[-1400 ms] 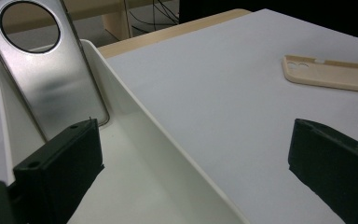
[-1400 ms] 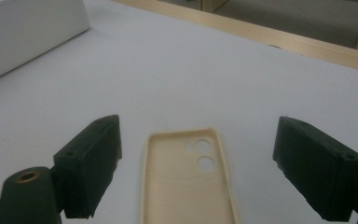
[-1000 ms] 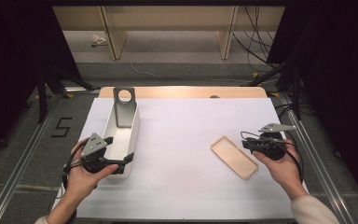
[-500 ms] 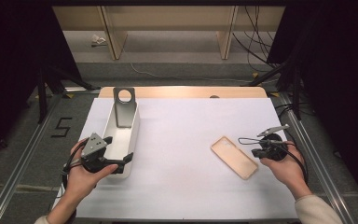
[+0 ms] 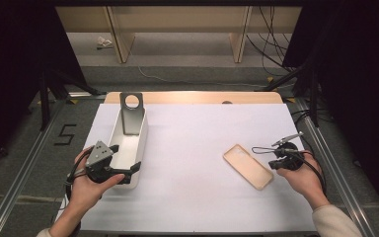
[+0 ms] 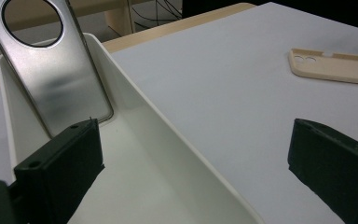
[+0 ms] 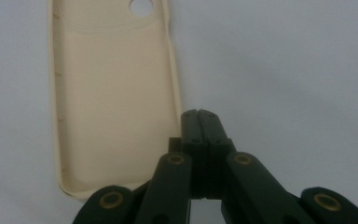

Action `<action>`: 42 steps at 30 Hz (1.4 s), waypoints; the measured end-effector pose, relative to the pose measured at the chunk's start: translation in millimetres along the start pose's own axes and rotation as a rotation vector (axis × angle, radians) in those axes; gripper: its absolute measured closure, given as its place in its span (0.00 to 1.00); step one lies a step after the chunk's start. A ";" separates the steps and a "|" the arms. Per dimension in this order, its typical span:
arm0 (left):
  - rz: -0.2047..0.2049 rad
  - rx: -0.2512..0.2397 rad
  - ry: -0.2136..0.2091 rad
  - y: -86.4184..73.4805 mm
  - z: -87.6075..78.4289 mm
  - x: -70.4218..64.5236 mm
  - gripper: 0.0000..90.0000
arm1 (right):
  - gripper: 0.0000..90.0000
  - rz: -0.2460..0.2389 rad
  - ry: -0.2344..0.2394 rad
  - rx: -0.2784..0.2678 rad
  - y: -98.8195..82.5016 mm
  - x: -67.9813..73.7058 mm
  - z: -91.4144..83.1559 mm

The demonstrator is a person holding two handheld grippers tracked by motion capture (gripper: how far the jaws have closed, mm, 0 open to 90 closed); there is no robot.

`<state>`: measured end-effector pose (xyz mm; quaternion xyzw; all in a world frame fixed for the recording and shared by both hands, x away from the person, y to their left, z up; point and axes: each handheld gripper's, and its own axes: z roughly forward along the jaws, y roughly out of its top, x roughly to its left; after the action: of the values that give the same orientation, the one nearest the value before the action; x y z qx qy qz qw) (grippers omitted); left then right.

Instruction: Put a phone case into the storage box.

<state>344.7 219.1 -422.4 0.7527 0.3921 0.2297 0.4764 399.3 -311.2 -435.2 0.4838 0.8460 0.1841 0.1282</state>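
Note:
A beige phone case [image 5: 247, 166] lies hollow side up on the white mat, right of centre. My right gripper [image 5: 272, 165] sits just beyond its right edge, shut with nothing between the jaws. In the right gripper view the closed tips [image 7: 200, 115] rest beside the long edge of the case [image 7: 114, 102], not on it. A white oblong bin [image 5: 140, 143] stands at the left, with a metal stand [image 5: 131, 116] with a round hole leaning inside its far end. My left gripper [image 5: 132, 173] is open at the bin's near end. Its jaws [image 6: 196, 140] straddle the right wall [image 6: 168, 135].
The white mat [image 5: 197, 138] covers a wooden table whose far edge [image 5: 192, 97] shows. Bare mat lies between bin and case. In the left gripper view the stand [image 6: 60, 74] rises ahead and the case [image 6: 335, 67] lies far right. Dark frames flank the table.
The right gripper has drawn back a little to the right, off the edge of the phone case, and its jaws are now fully together. The left hand has stayed put.

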 end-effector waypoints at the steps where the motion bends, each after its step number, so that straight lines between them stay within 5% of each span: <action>1: -0.001 0.000 0.000 0.0 0.1 -0.1 0.03 | 1.00 0.000 0.002 0.001 -0.1 -0.2 0.3; 30: 0.001 0.002 -0.008 -0.6 1.1 -0.8 0.03 | 1.00 -0.023 0.000 0.095 -2.1 -3.3 14.2; 42: -0.003 0.001 -0.009 -0.9 0.8 -0.5 0.03 | 1.00 -0.104 0.075 0.188 -1.3 14.6 15.3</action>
<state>344.7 218.4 -423.5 0.7535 0.3911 0.2253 0.4781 397.1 -296.3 -450.1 0.4420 0.8876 0.1149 0.0596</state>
